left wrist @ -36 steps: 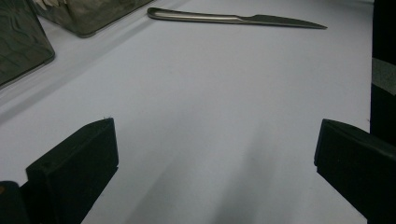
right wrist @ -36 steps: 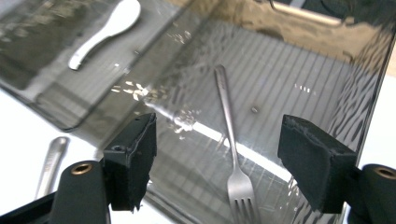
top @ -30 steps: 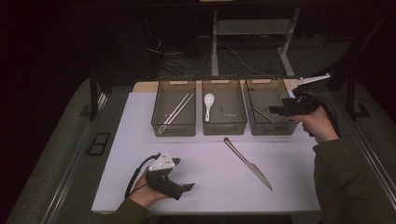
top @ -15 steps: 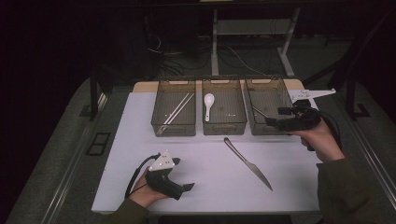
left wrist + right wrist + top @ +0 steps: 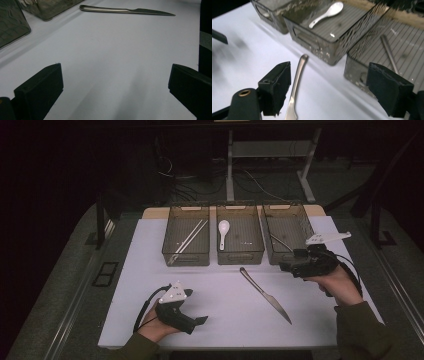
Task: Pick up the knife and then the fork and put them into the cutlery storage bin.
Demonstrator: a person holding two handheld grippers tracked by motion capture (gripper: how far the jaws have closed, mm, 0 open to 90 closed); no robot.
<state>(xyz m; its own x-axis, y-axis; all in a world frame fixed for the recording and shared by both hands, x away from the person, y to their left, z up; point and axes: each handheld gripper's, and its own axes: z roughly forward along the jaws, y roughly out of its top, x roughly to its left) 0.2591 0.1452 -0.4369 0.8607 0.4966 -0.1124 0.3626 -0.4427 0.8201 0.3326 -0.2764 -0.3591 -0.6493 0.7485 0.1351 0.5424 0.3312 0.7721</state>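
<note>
While the left gripper [image 5: 200, 321] rests on the white table [image 5: 150, 270] with its fingers [image 5: 40, 92] wide apart and empty, the right gripper [image 5: 286, 266] hovers before the rightmost bin [image 5: 272, 251], its fingers [image 5: 275, 86] having just been opening, nothing between them. Between both hands, the table knife [image 5: 265, 295] lies flat, its handle toward the middle bin [image 5: 240, 255], which holds a white spoon [image 5: 223, 233].
</note>
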